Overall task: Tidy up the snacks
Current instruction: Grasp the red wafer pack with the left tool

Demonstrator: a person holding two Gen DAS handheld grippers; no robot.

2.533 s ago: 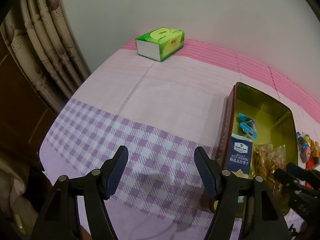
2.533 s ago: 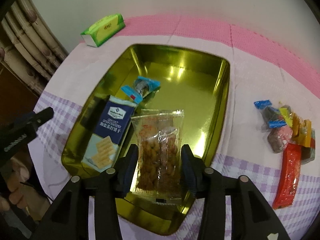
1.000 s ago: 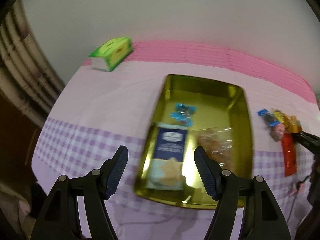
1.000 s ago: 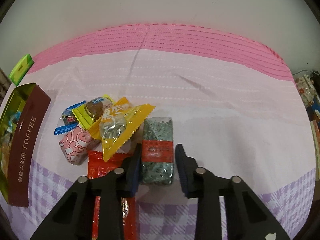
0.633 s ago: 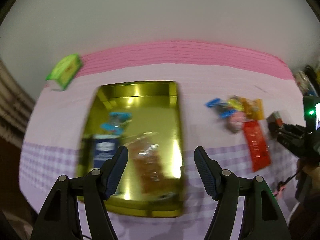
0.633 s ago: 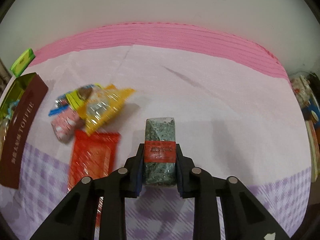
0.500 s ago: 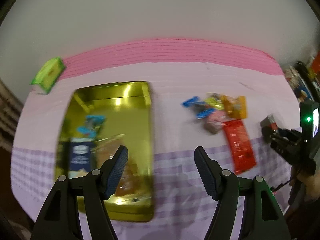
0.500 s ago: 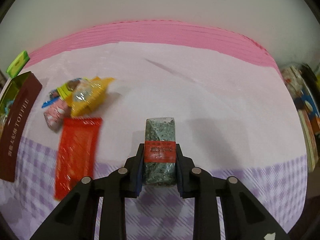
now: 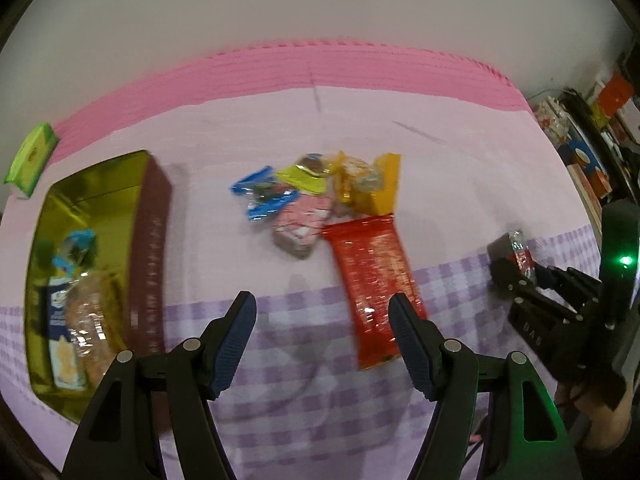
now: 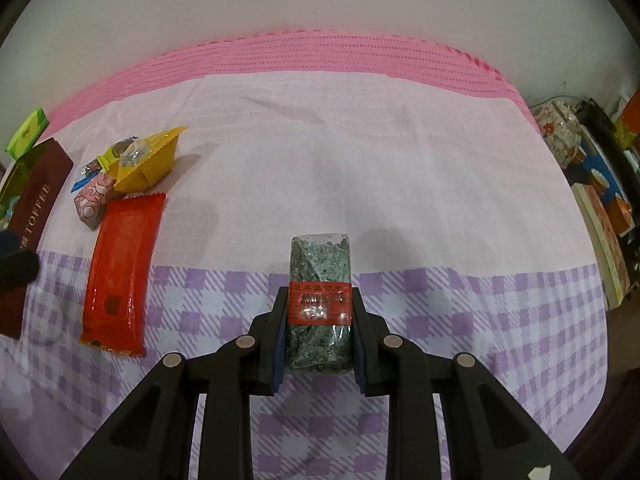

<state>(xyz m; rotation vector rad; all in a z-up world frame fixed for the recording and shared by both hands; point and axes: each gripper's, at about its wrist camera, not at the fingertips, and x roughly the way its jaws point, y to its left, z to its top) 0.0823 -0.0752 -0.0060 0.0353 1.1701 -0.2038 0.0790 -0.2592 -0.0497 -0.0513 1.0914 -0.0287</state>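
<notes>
My right gripper [image 10: 319,316] is shut on a dark green snack bar with a red band [image 10: 320,268], held above the checked cloth; the same bar [image 9: 516,246] and gripper [image 9: 510,270] show at the right of the left wrist view. My left gripper [image 9: 322,322] is open and empty, just left of a long red packet [image 9: 370,280]. Beyond it lies a pile of small snacks: a pink wrapped sweet [image 9: 300,228], a blue-ended candy [image 9: 262,196], and yellow packets [image 9: 366,184]. The gold toffee tin [image 9: 92,184] at the left holds a cracker pack and a clear snack bag.
A green tissue box [image 9: 30,160] sits at the far left by the wall. Books and boxes [image 10: 600,192] crowd a shelf past the table's right edge. A pink and purple checked cloth [image 10: 360,160] covers the table. A hand [image 9: 600,420] holds the right gripper.
My left gripper swung right from over the tin to the snack pile. My right gripper closed on the green bar and carried it right, away from the pile.
</notes>
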